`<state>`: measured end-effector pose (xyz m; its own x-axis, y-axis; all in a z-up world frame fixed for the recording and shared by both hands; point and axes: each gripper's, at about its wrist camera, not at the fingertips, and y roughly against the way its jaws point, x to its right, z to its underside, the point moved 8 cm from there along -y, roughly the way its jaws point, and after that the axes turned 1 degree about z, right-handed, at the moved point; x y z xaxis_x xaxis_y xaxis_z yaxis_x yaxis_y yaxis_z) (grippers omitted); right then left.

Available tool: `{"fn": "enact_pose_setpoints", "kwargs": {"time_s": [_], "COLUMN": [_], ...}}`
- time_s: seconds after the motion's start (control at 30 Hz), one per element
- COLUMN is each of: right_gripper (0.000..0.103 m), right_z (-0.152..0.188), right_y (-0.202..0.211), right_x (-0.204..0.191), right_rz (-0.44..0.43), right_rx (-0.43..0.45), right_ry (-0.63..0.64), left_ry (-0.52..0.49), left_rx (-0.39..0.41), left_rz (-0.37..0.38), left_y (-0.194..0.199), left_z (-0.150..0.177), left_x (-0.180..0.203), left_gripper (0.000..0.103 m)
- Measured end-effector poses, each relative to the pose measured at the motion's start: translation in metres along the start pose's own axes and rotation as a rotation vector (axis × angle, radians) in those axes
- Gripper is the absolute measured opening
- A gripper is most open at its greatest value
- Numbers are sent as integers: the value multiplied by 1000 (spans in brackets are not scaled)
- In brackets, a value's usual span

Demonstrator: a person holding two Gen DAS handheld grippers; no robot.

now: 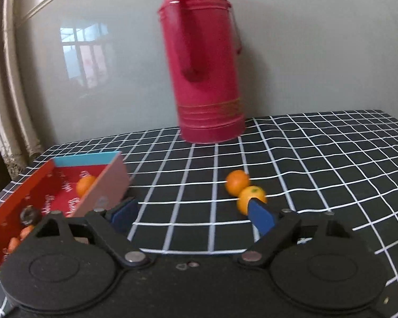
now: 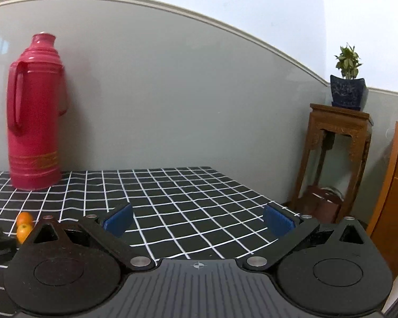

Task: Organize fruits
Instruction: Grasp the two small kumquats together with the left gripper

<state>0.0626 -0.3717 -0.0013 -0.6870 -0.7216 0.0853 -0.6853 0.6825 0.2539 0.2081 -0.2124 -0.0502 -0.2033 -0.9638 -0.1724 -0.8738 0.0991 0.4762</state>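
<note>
In the left wrist view two oranges lie together on the checked tablecloth: a far one [image 1: 236, 182] and a near one [image 1: 249, 197]. My left gripper [image 1: 192, 213] is open and empty; its right finger [image 1: 261, 216] overlaps the near orange in the image, and contact cannot be told. A red box [image 1: 21, 193] at the left holds an orange [image 1: 85, 184], and more fruit shows near its front corner [image 1: 18, 238]. In the right wrist view my right gripper [image 2: 199, 218] is open and empty over bare cloth. The two oranges [image 2: 24, 225] show at its far left.
A tall red thermos [image 1: 204, 61] stands at the back of the table by the grey wall; it also shows in the right wrist view [image 2: 34, 114]. A wooden stand [image 2: 337, 159] with a potted plant [image 2: 347, 79] is beyond the table's right edge.
</note>
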Motion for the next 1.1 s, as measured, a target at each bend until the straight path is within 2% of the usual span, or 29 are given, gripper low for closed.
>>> {"fn": "enact_pose_setpoints", "kwargs": {"time_s": [0.13,0.3,0.43,0.53,0.77,0.87,0.93,1.1], "right_gripper": [103,103,103,103,103,103,103,103], "right_z": [-2,-4,-5,-3,2,5,8,12], "right_y": [-4,0,2,1,0,-4,-7,-9], "right_x": [2,-4,-10,-14,-12,-11,-11,-14], "right_rz": [-26,-70,-93,-100,-100,-100,-100,-106], "right_rx": [-18,-13,-3,-6,-16,-28,-36,-43], "right_ry": [-30,-26,-5,12,16,24,30,43], "left_ry": [-9,-2,2,25,8,16,11,-5], "left_rx": [1,-40,-46,-58,-76,-77,-78,-127], "left_rz": [-32,-60,-37,-4,4,18,37,61], "left_y": [-14,-34,-38,-41,-43,-43,-43,-49], "left_z": [-3,-4,-7,-6,-4,-5,-6,0], "left_x": [15,24,30,32,42,44,48,55], "left_gripper": [83,84,83,79,80,71,61,59]}}
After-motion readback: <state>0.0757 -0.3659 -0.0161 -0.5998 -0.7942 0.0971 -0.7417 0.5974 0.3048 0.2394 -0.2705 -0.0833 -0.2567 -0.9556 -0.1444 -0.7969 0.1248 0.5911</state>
